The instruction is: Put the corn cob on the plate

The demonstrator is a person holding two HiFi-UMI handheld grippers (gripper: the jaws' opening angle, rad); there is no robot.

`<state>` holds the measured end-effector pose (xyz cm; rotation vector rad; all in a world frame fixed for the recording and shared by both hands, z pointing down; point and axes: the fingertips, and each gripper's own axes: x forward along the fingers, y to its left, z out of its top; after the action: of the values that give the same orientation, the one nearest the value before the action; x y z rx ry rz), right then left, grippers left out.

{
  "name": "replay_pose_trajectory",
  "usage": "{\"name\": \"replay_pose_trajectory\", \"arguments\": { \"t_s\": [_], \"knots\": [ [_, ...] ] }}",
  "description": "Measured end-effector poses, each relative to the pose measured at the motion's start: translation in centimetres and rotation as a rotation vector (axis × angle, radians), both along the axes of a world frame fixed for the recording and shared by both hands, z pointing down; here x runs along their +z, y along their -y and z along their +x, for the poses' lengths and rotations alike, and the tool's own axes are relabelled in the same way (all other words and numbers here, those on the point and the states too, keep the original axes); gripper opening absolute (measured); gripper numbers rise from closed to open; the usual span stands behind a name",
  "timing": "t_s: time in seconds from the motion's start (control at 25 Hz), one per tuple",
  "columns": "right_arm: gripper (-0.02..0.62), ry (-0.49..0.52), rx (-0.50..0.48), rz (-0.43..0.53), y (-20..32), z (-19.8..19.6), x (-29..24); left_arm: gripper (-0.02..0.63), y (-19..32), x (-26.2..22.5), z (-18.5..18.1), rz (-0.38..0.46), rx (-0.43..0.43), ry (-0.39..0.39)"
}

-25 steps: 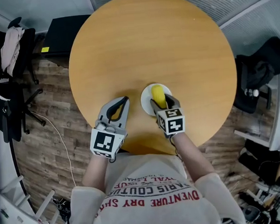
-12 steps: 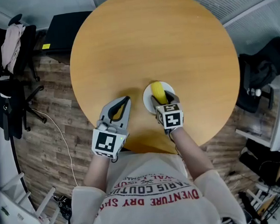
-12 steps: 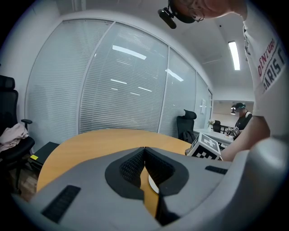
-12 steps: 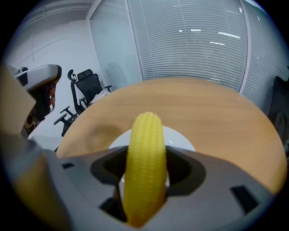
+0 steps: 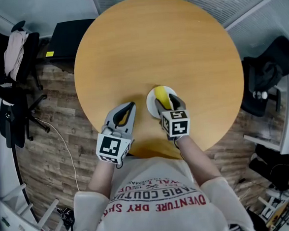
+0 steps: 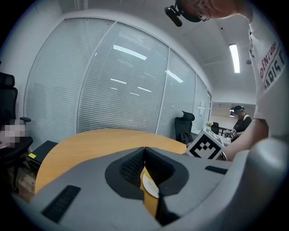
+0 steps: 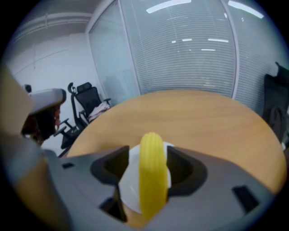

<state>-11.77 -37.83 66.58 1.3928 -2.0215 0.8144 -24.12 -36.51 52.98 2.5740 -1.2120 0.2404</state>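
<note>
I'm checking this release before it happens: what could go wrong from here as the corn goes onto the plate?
1. The corn cob is rounded and looks long beside the small plate. If it is let go off-centre, it might roll onto the table.
2. The right gripper sits close over the plate, which lies near the table's near edge. Opening or pulling back could nudge the plate.

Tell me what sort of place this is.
Probably an office meeting room: glass walls with blinds, an office chair, and a round wooden table.
</note>
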Motion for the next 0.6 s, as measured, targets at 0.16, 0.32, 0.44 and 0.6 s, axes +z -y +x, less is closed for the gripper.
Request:
{"name": "replay_pose_trajectory", "arguments": {
  "t_s": [0.16, 0.32, 0.44, 0.6],
  "knots": [
    [0.157, 0.046, -0.007, 0.118, -0.5, 0.0, -4.2, 0.034, -0.4, -2.0, 0.9, 0.070, 0.035, 0.003],
    [0.053, 0.053, 0.015, 0.223, -1.1, 0.8, -7.8, 0.034, -0.7, -3.6, 1.4, 0.114, 0.052, 0.005],
    [0.039, 0.054, 0.014, 0.300, -1.7, 1.3, -10.7, 0.034, -1.0, -5.0, 1.6, 0.149, 0.066, 0.006],
    [0.034, 0.054, 0.015, 0.400, -2.1, 1.8, -14.5, 0.034, -1.1, -6.6, 1.9, 0.185, 0.083, 0.009]
  ]
}}
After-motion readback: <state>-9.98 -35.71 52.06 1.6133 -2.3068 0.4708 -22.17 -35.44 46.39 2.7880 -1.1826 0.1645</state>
